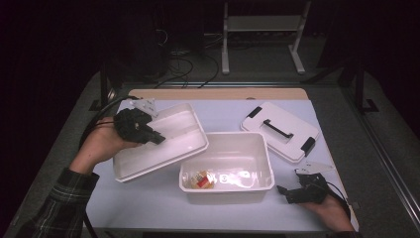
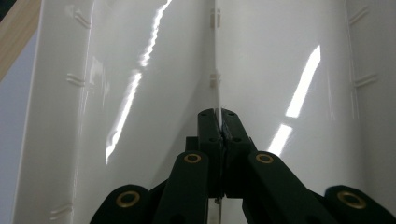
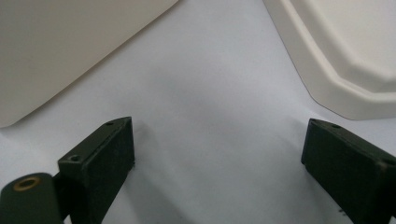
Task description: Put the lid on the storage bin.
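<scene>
Dim room, white table (image 1: 148, 208): left hand-held gripper (image 1: 157, 139) pinches inner tray (image 1: 168, 144) wall, tilted; thin grip may slip. Right hand-held gripper (image 1: 283, 191) open, idle.

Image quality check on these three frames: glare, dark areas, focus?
High view: surroundings nearly black, lit table, glare washes out the white plastic bin. Left gripper view: bright streaks on the glossy white plastic tray, which the left gripper clamps; jaws slightly soft. Right gripper view: even light, the right gripper casts faint shadows.
</scene>
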Tool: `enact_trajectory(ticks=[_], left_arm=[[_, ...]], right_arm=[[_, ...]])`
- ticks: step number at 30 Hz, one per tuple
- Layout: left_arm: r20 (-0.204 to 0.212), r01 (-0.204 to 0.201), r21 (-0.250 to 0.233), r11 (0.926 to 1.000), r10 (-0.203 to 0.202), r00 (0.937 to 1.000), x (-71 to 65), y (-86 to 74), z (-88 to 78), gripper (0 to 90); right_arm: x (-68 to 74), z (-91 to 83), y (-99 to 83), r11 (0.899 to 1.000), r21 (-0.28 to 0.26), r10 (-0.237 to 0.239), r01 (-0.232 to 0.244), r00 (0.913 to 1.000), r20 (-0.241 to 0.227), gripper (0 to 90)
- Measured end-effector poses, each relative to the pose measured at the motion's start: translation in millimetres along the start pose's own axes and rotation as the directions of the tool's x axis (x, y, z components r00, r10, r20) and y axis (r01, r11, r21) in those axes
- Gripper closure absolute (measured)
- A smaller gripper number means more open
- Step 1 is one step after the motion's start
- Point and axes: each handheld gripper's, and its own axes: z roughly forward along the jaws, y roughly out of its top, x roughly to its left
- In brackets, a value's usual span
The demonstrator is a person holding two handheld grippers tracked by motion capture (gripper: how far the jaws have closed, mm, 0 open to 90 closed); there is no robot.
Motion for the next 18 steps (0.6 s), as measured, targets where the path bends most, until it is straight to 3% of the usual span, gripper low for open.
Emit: enact_trajectory(ticks=[7,18], left_arm=[[0.04,-0.067,0.008,0.9977,0.067,0.9969,-11.3,26.7,13.1,88.3],[0.095,-0.159,0.003,0.9874,0.157,0.9829,-31.3,63.7,39.8,88.3]], right_arm=[[0.0,0.0,0.0,1.0,-0.001,0.001,-0.001,1.0,-0.001,8.8],[-0.2,0.1,0.0,1.0,-0.001,0.001,-0.001,1.0,-0.002,8.8]])
